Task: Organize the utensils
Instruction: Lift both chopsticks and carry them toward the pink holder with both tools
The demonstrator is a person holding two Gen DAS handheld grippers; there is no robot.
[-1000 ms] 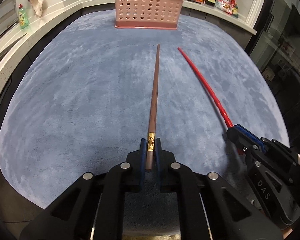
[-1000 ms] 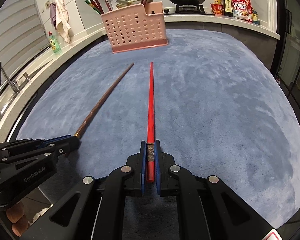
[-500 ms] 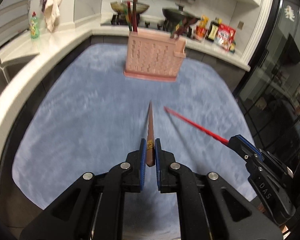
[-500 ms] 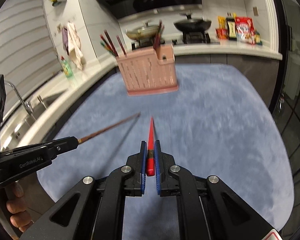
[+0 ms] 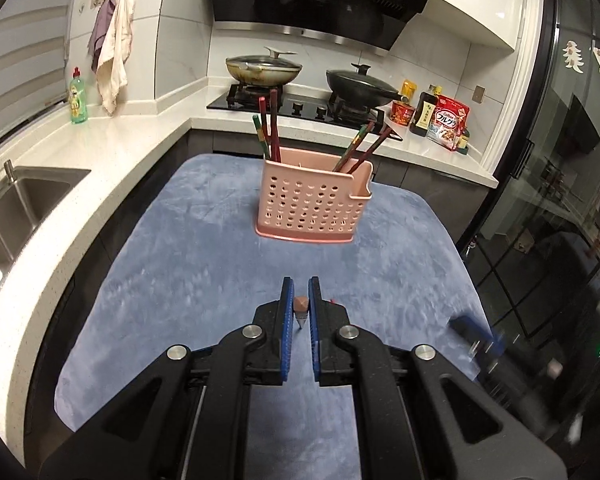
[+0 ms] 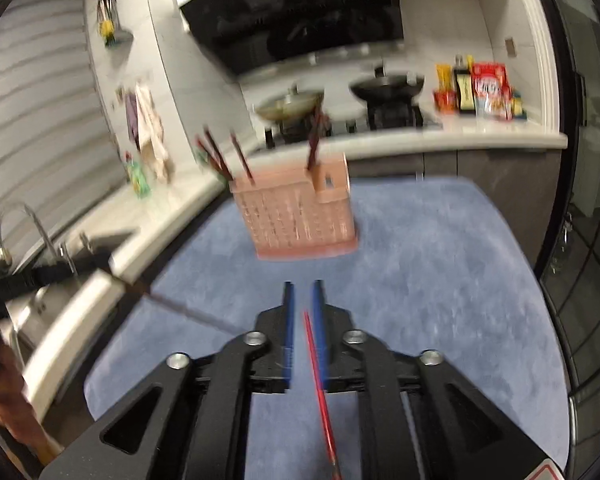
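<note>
A pink perforated utensil holder (image 5: 313,208) stands on the blue mat (image 5: 188,272) and holds several chopsticks; it also shows blurred in the right wrist view (image 6: 300,216). My left gripper (image 5: 300,300) is shut on a brown chopstick (image 5: 300,309), raised above the mat, its butt end toward the camera and the shaft hanging down. My right gripper (image 6: 302,300) is shut on a red chopstick (image 6: 320,384), which hangs down and back toward the camera. The left gripper with the brown chopstick (image 6: 180,308) shows at the left of the right wrist view.
A white counter (image 5: 100,148) with a sink (image 5: 24,200) runs along the left. A stove with two pans (image 5: 308,76) is behind the holder. Bottles and food packs (image 5: 440,116) stand at the back right. A green soap bottle (image 5: 77,98) stands near the wall.
Both grippers have lifted from the mat and tilted up. The chopsticks, which pointed forward along the mat, now hang down from the jaws. The holder appears lower in view.
</note>
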